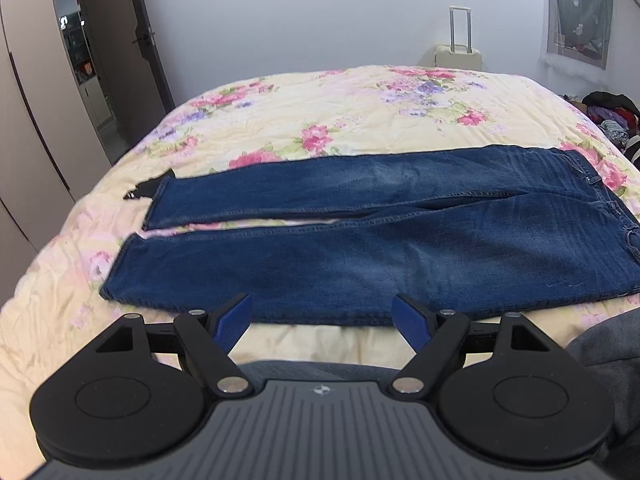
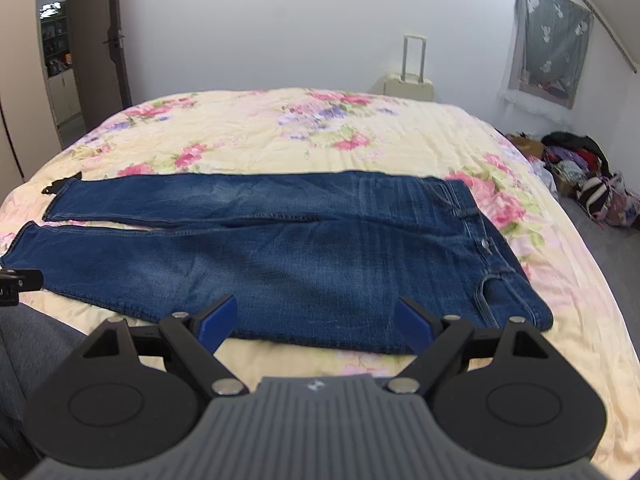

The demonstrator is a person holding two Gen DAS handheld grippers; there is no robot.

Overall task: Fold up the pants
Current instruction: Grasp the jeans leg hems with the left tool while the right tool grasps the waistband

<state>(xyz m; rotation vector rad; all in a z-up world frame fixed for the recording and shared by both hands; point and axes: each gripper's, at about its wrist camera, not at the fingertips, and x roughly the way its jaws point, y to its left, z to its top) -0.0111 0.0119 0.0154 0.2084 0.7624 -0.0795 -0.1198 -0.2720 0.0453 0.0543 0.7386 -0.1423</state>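
At far left, an open door [image 1: 138, 40] and a small black item [image 1: 146, 190] touching the far leg's hem; across mid-frame, jeans [image 1: 360, 240] flat on the floral bed [image 1: 300, 112], hems left, waistband right, legs slightly parted. Low in each frame, left gripper [image 1: 322, 316] and right gripper [image 2: 316, 316], both spread wide, holding nothing, just short of the jeans' near edge. Toward the right, a suitcase [image 2: 410, 84] behind the bed, clothes pile [image 2: 580, 176] on the floor.
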